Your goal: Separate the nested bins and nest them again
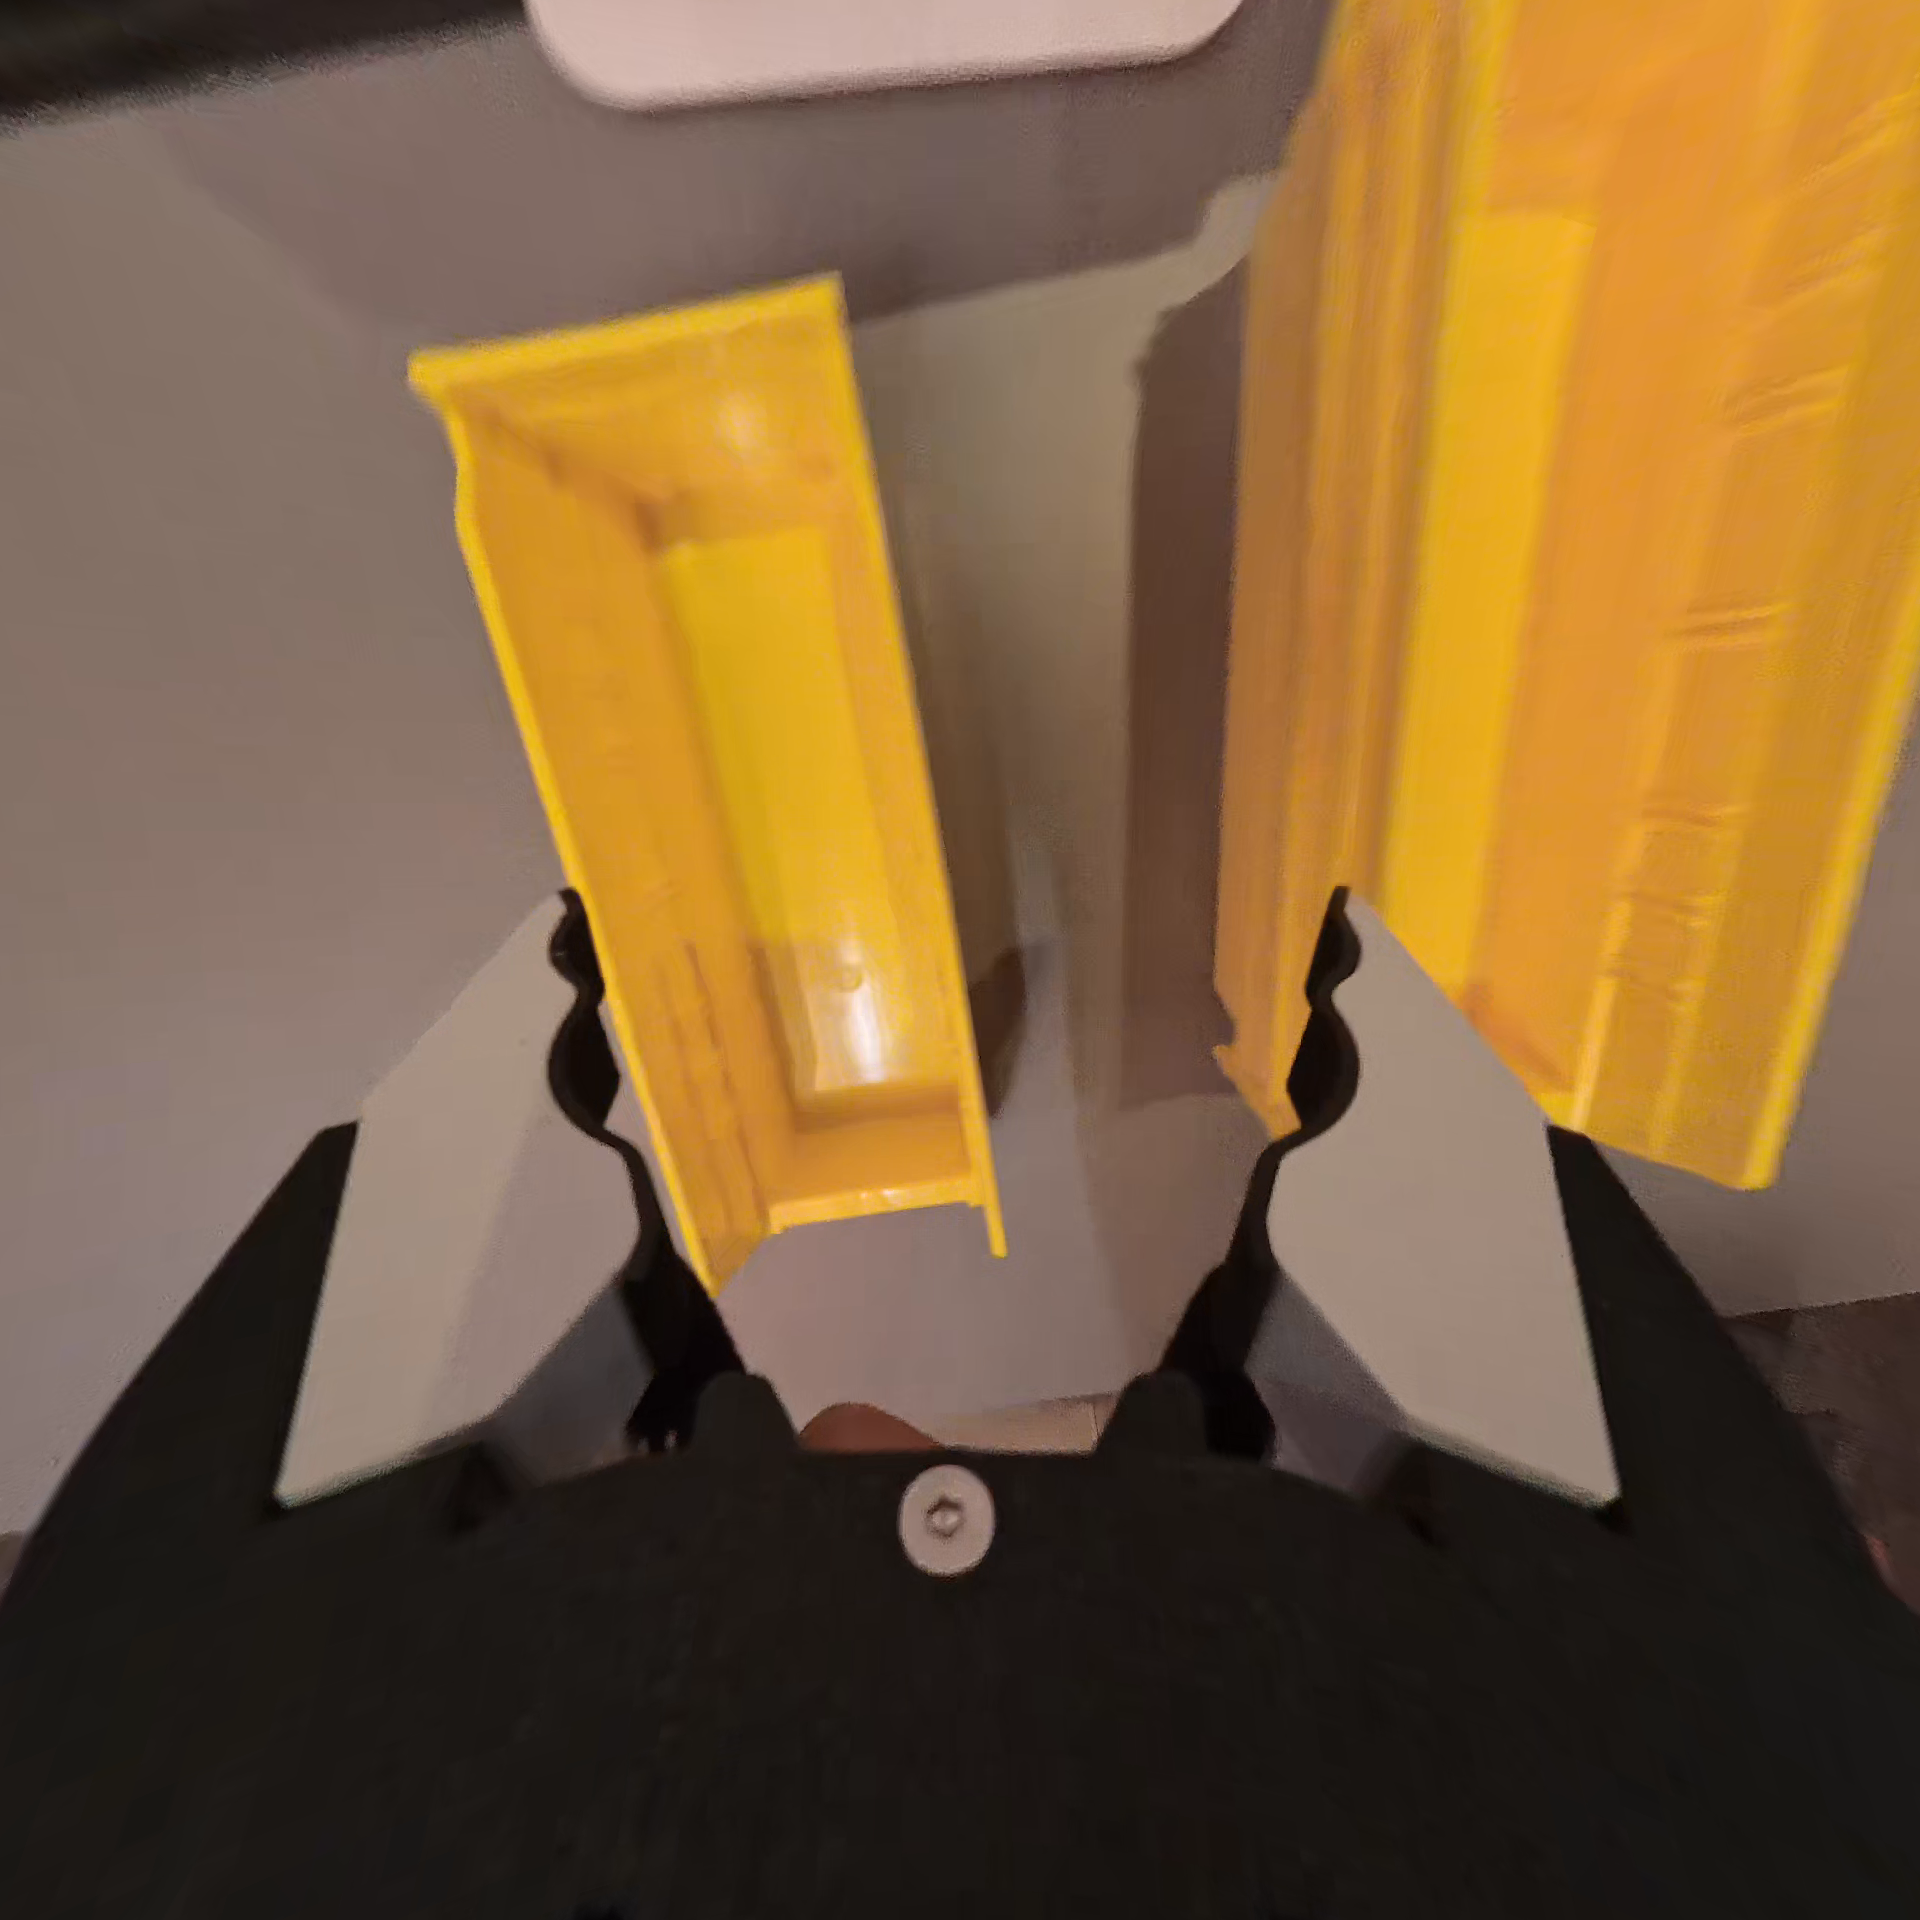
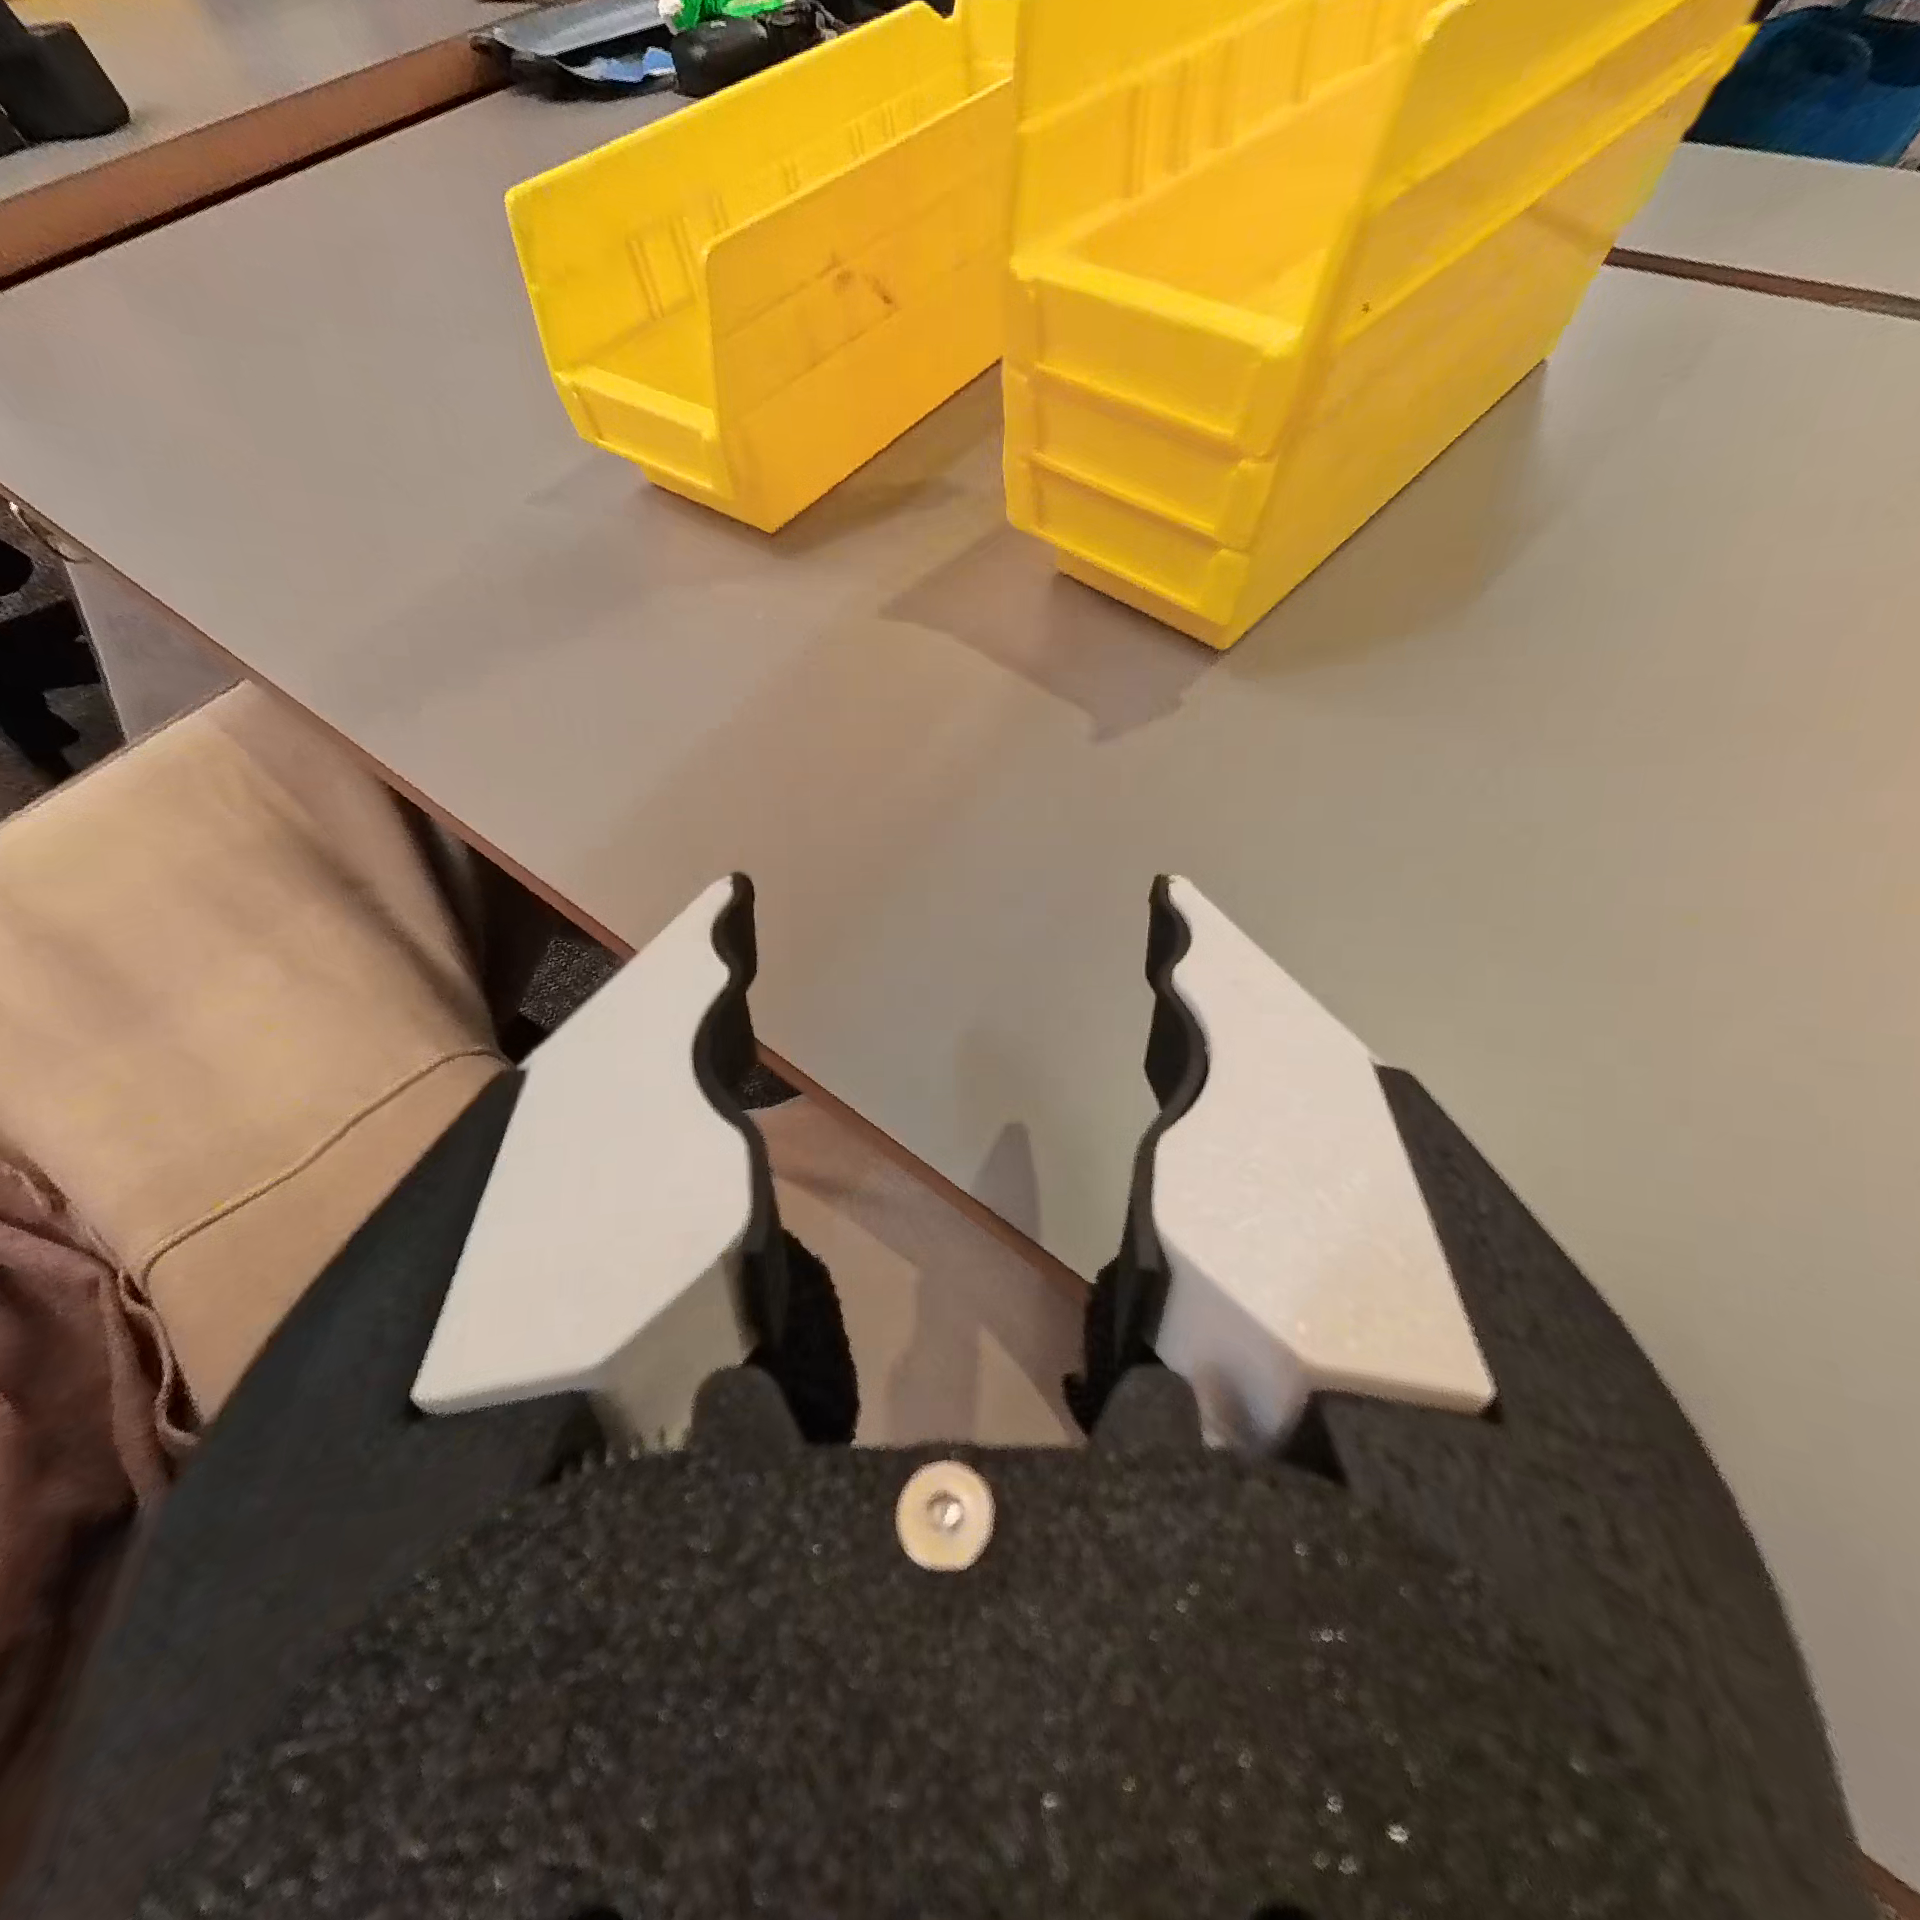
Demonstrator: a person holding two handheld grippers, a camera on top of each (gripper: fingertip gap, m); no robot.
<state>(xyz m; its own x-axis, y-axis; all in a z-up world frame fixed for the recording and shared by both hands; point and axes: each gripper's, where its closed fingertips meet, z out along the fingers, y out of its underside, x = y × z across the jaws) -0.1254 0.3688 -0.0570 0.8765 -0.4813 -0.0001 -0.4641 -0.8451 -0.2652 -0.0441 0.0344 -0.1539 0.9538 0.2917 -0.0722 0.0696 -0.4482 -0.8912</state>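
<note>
— While the lone yellow plastic bin (image 1: 727,790) stands on the grey matte table (image 2: 1455,935), where is the left gripper (image 1: 951,997)?

— Directly above it, jaws wide and empty, one wavy black pad just beside its long wall. Its long axis runs away from the claw.

— And rightward?

— A stack of nested ribbed yellow bins (image 2: 1299,312) sits just beside it. The right gripper (image 2: 951,987) hovers at the near table edge, half-open, empty, well apart.

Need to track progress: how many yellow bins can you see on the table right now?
4. One single bin stands alone on the left; three more sit nested in a stack to its right, judging by three front lips. More may be hidden inside.
</note>
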